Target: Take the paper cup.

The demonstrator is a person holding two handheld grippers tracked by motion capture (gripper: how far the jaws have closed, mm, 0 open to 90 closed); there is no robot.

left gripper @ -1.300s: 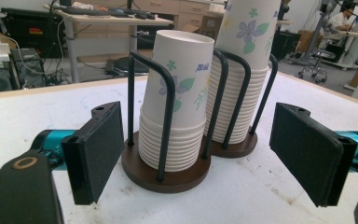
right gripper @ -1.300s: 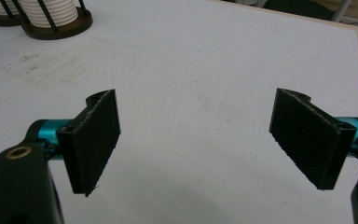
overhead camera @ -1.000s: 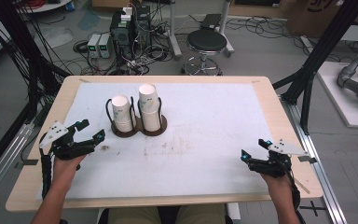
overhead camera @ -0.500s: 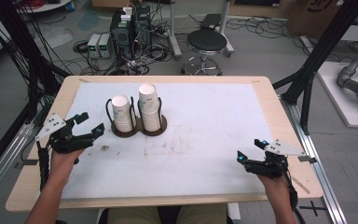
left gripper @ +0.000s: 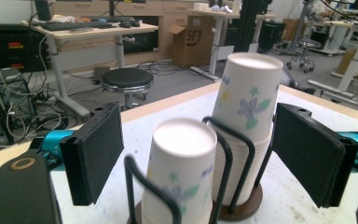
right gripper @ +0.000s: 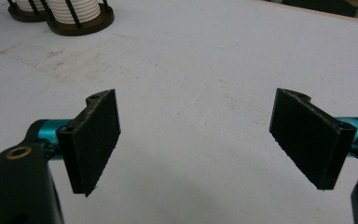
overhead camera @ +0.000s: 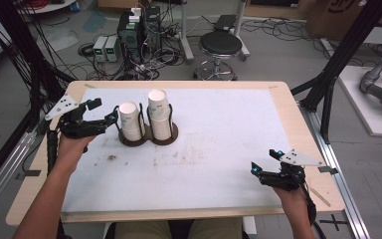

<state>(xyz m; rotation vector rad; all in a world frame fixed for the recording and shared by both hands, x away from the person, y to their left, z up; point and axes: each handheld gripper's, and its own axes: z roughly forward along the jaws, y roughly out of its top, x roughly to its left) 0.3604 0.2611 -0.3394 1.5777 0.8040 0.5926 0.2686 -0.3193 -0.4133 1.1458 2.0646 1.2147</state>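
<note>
Two stacks of white paper cups with flower prints stand upside down in black wire holders on round brown bases, at the far left of the white mat. The shorter stack (overhead camera: 130,121) (left gripper: 182,172) is on the left and the taller stack (overhead camera: 160,114) (left gripper: 247,107) on the right. My left gripper (overhead camera: 110,118) (left gripper: 200,151) is open, and its jaws reach just short of the shorter stack at cup height. My right gripper (overhead camera: 264,164) (right gripper: 200,144) is open and holds nothing, low over the bare mat near the front right. The holders' bases (right gripper: 77,23) appear far off in the right gripper view.
The white mat (overhead camera: 219,134) covers a wooden table (overhead camera: 298,114) and has dark smudges (overhead camera: 112,158) in front of the holders. Beyond the far edge are a black stool (overhead camera: 221,46) and electronics boxes (overhead camera: 139,25) on the floor. Black frame posts flank both sides.
My left gripper has moved away from the person and to the right, up to the shorter cup stack. The right gripper has shifted slightly left and stays open.
</note>
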